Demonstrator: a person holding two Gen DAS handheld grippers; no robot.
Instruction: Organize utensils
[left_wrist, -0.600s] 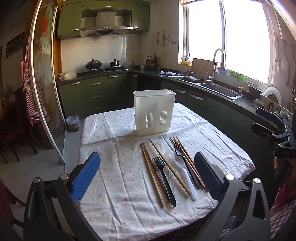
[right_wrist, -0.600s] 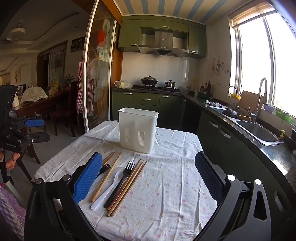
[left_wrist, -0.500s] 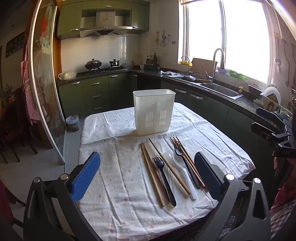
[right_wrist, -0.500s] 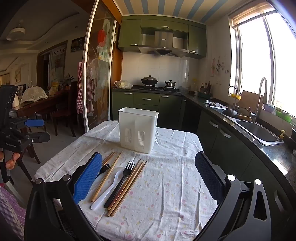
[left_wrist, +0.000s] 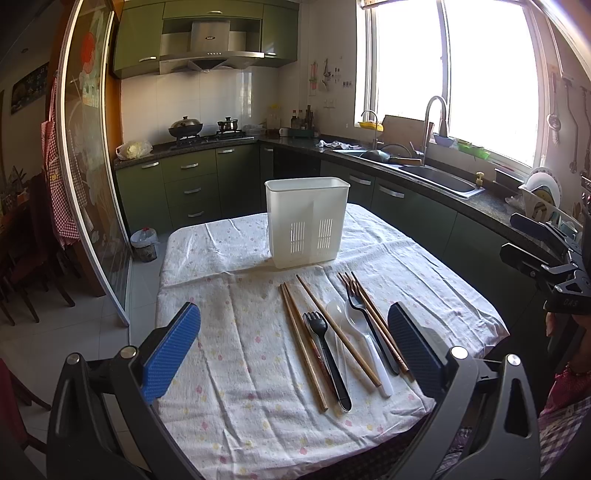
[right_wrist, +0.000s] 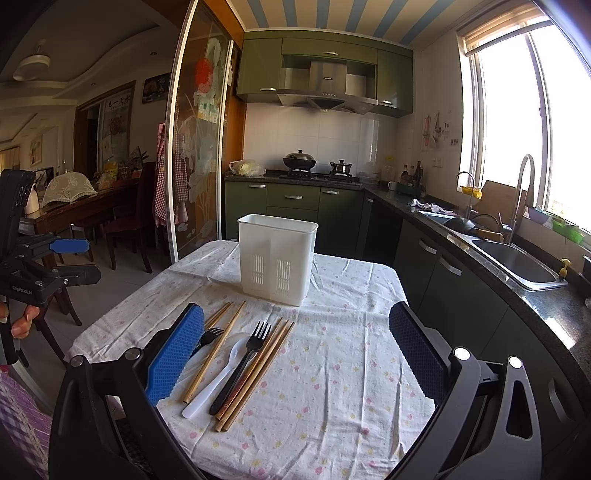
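Observation:
A white slotted utensil holder (left_wrist: 306, 221) stands upright on the table, also in the right wrist view (right_wrist: 276, 254). In front of it lie wooden chopsticks (left_wrist: 303, 341), two black forks (left_wrist: 327, 360) (right_wrist: 242, 363), a white spoon (left_wrist: 365, 350) and a clear spoon (left_wrist: 335, 314). My left gripper (left_wrist: 293, 347) is open and empty, held above the near table edge left of the utensils. My right gripper (right_wrist: 295, 354) is open and empty, above the near edge right of the utensils; it also shows at the right in the left wrist view (left_wrist: 543, 251).
The table wears a white flowered cloth (left_wrist: 236, 332). Green cabinets and a counter with a sink (left_wrist: 439, 179) run along the right. A glass sliding door (left_wrist: 92, 177) stands on the left. The left gripper shows at the left edge of the right wrist view (right_wrist: 48, 258).

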